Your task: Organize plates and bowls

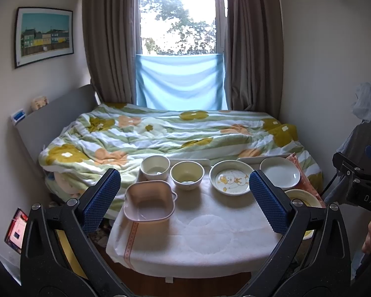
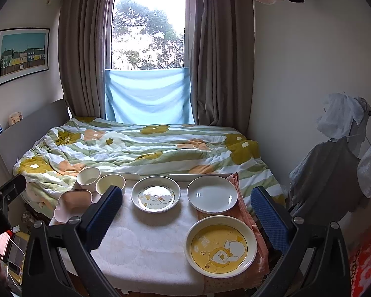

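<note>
Bedside, a white-clothed table [image 2: 145, 247] carries dishes: pink square bowl [image 1: 149, 201] at nine o'clock, yellow bear plate [image 2: 221, 246] at four, seemingly empty. Left gripper [image 1: 185, 198] and right gripper [image 2: 185, 216] hover, jaws spread.

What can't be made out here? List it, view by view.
- Left wrist view: the yellow plate is mostly hidden behind the left gripper's right finger.
- Right wrist view: the yellow bowl is partly covered by the right gripper's left finger.
- Both views: the table's near edge and legs are cut off by the frame.
</note>
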A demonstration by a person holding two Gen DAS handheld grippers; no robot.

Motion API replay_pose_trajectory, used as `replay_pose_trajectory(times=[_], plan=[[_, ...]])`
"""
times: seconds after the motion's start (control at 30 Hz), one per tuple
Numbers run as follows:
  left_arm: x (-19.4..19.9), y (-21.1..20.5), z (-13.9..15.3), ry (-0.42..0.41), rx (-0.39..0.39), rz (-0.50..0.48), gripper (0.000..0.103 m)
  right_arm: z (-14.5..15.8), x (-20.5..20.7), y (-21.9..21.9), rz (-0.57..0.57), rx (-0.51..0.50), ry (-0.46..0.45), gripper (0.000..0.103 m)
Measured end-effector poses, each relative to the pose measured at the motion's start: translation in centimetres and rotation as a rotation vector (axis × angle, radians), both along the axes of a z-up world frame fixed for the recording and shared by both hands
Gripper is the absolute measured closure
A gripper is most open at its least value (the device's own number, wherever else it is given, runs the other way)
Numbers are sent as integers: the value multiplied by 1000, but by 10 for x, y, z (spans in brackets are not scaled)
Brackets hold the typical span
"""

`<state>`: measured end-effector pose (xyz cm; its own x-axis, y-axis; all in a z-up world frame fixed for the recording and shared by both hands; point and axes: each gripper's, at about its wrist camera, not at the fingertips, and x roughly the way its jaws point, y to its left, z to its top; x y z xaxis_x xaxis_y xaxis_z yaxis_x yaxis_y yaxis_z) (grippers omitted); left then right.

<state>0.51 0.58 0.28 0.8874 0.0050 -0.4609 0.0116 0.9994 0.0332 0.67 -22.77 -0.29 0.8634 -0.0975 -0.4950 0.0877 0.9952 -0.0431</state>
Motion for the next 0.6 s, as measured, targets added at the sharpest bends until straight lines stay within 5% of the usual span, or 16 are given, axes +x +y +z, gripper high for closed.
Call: replay_pose_trajectory(times=[0.6], plan=[[7, 1, -2, 7, -2, 4, 0, -2, 2, 2, 1, -2, 1, 0]])
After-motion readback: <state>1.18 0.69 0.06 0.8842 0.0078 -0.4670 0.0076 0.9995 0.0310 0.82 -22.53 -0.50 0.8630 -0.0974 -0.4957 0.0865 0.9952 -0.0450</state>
